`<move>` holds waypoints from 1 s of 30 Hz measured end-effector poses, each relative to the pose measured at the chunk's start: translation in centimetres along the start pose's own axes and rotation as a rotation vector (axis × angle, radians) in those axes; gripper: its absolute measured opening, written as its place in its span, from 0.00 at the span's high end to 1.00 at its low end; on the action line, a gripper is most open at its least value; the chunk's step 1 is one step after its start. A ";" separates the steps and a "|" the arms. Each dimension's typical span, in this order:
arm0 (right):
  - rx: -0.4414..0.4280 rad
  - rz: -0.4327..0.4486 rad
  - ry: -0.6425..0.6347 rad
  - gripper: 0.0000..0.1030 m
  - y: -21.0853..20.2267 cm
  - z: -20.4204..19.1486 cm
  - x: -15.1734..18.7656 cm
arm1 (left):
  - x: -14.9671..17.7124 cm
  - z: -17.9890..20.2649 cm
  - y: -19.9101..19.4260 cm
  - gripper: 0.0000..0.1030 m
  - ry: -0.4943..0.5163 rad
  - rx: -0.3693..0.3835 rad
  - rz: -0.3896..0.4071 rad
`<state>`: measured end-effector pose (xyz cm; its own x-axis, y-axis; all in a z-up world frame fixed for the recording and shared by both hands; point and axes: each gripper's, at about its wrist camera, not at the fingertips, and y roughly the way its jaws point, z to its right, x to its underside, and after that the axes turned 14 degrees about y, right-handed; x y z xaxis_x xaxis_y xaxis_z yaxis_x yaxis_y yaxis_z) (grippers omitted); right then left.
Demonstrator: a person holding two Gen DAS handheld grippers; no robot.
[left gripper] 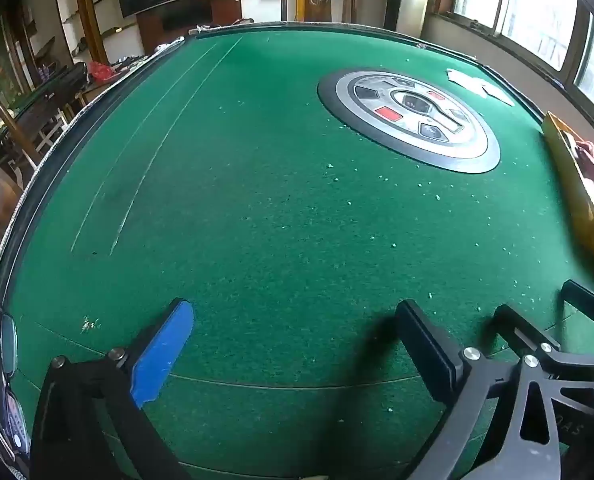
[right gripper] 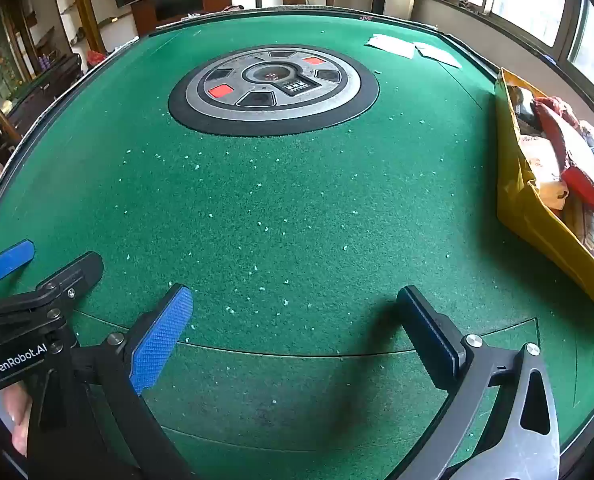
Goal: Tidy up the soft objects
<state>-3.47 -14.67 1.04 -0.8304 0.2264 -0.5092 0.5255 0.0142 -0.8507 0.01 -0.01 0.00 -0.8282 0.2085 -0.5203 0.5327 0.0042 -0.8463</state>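
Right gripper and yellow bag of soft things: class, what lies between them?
Only bare green felt with pale crumbs, between right gripper and yellow bag, shown in the right wrist view.

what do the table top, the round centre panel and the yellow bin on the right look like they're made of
Table top: green felt or short-pile fabric, matte and fuzzy, shedding pale lint specks.
Round centre panel: probably hard plastic with a silvery metallic-look ring, black rim, smooth with slight sheen.
Yellow bin: likely thin plastic or coated card, smooth and a little glossy; it holds crumpled cloth items.

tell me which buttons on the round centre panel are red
Two: the near-left button and the far-right button. The other buttons around the ring are dark.
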 end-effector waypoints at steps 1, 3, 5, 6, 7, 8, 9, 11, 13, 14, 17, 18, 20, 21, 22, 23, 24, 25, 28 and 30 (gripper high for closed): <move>-0.005 0.000 0.003 0.00 0.0 0.0 0.0 | 0.0 0.0 0.0 0.02 0.003 -0.004 -0.001; -0.002 0.002 0.001 0.00 0.0 0.0 0.0 | 0.0 0.0 0.0 0.02 0.002 -0.003 -0.001; -0.002 0.000 0.002 0.00 0.0 0.0 0.0 | 0.0 0.0 0.0 0.02 0.002 -0.003 0.000; -0.002 0.000 0.002 0.00 0.0 0.0 0.0 | -0.1 0.0 0.0 0.02 0.002 -0.003 0.000; -0.002 0.000 0.002 0.00 0.0 0.0 0.0 | 0.0 0.0 0.0 0.02 0.001 -0.003 0.002; -0.002 0.000 0.002 0.00 0.0 0.0 0.0 | 0.0 0.0 0.0 0.02 0.001 -0.003 0.002; -0.002 0.000 0.003 0.00 0.0 0.0 0.0 | 0.0 0.0 0.0 0.01 -0.001 -0.004 0.001; -0.002 0.001 0.002 0.00 0.0 -0.1 0.0 | 0.0 0.0 0.0 0.01 -0.001 -0.005 0.001; -0.002 0.001 0.001 0.00 0.0 -0.1 0.0 | 0.0 0.0 0.0 0.01 -0.001 -0.005 0.001; -0.002 0.001 0.001 0.00 0.0 -0.1 0.0 | 0.0 0.0 0.0 0.01 -0.001 -0.005 0.001; -0.001 0.001 0.001 0.00 0.1 -0.1 0.0 | 0.1 0.1 0.1 0.01 -0.002 -0.005 0.000; -0.001 0.001 0.001 0.00 0.1 -0.1 0.0 | 0.1 0.1 0.1 0.01 -0.002 -0.006 0.000; -0.002 0.000 0.001 0.00 0.1 -0.1 0.1 | 0.0 0.2 -0.1 0.01 -0.002 -0.006 0.000; -0.002 0.001 0.001 0.00 0.2 -0.2 0.1 | 0.0 0.2 -0.1 0.01 -0.003 -0.006 0.000; -0.002 0.000 0.001 0.00 0.2 -0.2 0.1 | 0.0 0.2 -0.1 0.01 -0.002 -0.006 0.001; -0.002 0.000 0.001 0.00 0.2 -0.2 0.1 | 0.0 0.2 -0.1 0.01 -0.002 -0.006 0.000; -0.002 0.000 0.001 0.00 0.2 -0.2 0.1 | 0.0 0.2 -0.1 0.01 -0.002 -0.006 0.001; -0.002 0.000 0.001 0.00 0.2 -0.2 0.1 | 0.0 0.2 -0.1 0.01 -0.001 -0.005 0.000; -0.002 0.001 0.001 0.00 0.3 -0.2 0.1 | 0.0 0.2 -0.1 0.01 -0.001 -0.005 0.000; -0.002 0.001 0.001 0.00 0.3 -0.2 0.1 | 0.0 0.2 -0.1 0.01 -0.001 -0.005 0.000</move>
<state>-3.37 -14.43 0.75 -0.8298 0.2278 -0.5095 0.5263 0.0156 -0.8502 -0.07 -0.22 0.06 -0.8282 0.2072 -0.5207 0.5339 0.0092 -0.8455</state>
